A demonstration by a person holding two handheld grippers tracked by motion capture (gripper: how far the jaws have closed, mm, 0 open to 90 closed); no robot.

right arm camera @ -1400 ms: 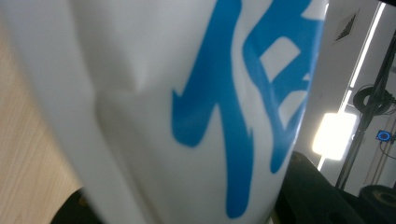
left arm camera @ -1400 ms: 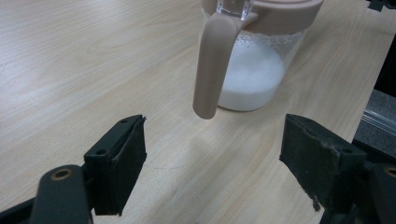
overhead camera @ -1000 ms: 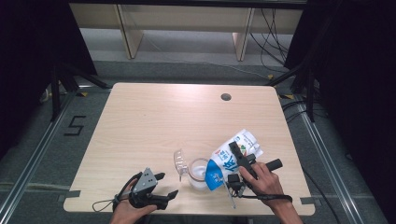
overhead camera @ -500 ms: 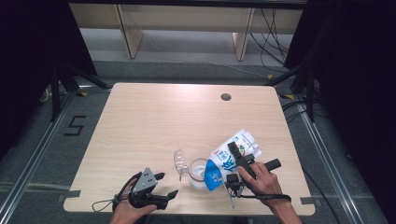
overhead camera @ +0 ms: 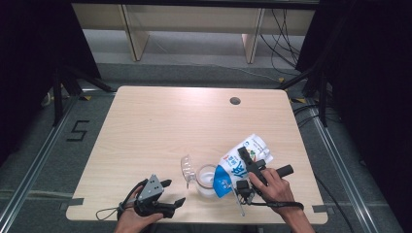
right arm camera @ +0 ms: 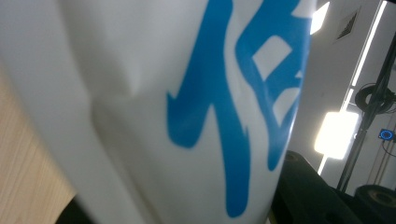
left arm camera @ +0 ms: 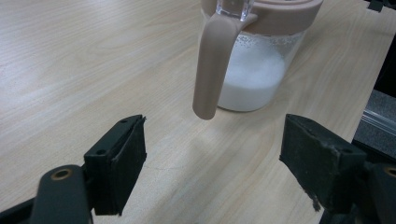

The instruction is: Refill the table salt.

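We are pouring from the white-and-blue pouch (overhead camera: 241, 162), tipped spout-down over the clear jug (overhead camera: 206, 180) near the table's (overhead camera: 170, 126) front edge. The right gripper (overhead camera: 248, 165) is clamped on the pouch; in its own view the pouch wall (right arm camera: 154, 112) creases, probably under a pad. To pour well, we should keep the pouch's low corner over the jug's mouth and raise its tail gradually, not squeeze harder. The left gripper (left arm camera: 212, 163) rests with jaws wide apart and empty, facing the jug's beige handle (left arm camera: 212, 65). The jug holds white powder (left arm camera: 252, 79) about 1 third up.
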